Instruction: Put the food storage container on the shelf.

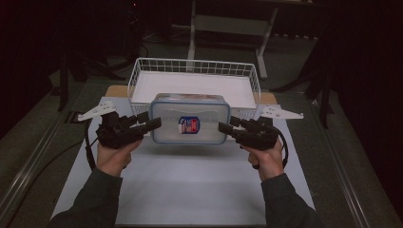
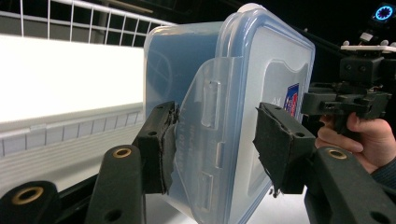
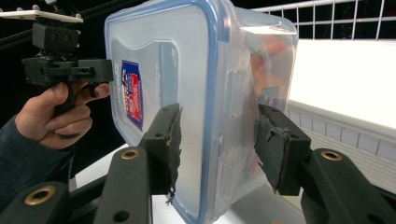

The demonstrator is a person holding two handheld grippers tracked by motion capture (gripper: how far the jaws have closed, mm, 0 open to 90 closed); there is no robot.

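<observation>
From the high view, a lidded plastic box [image 1: 189,118] with a blue seal and a small label hung above the white mat [image 1: 180,185], just in front of a white wire basket [image 1: 195,66]. The left gripper [image 1: 154,124] clamped its left end and the right gripper [image 1: 224,127] its right end, each held in a person's hand.

In the left gripper view, the black pads [image 2: 164,147] pressed on the box [image 2: 224,107] at a side latch, one on the base, one on the lid; the basket [image 2: 70,28] lay to the left.

In the right gripper view, the pads [image 3: 170,144] likewise squeezed the box [image 3: 187,84] across lid and base, with the other gripper [image 3: 108,71] at its far end.
</observation>
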